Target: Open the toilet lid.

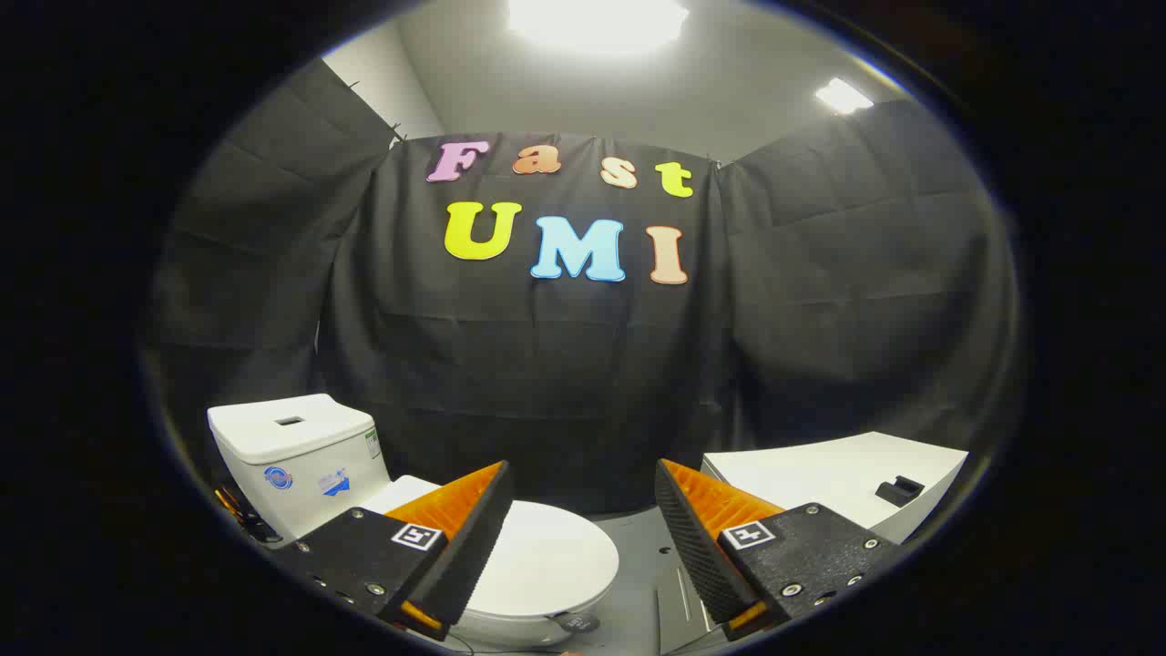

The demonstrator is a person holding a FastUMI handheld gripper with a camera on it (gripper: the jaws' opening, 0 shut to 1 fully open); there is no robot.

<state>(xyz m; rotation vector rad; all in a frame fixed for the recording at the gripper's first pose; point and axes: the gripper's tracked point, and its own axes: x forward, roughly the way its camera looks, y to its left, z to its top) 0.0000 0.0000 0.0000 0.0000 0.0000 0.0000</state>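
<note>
Below open tool (583,510): shut toilet lid (547,556).

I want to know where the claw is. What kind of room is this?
Probably a pretend bathroom in a cloth-walled booth: a white toilet, lid down, with its tank, beside a white cabinet. The open claw hangs above.

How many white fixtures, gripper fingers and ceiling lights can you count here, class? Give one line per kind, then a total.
White fixtures: 2, the toilet with lid down and the cabinet
Fingers: 2, spread wide, gripper open, touching nothing
Ceiling lights: 2, a big light and a small light
Total: 6
</note>
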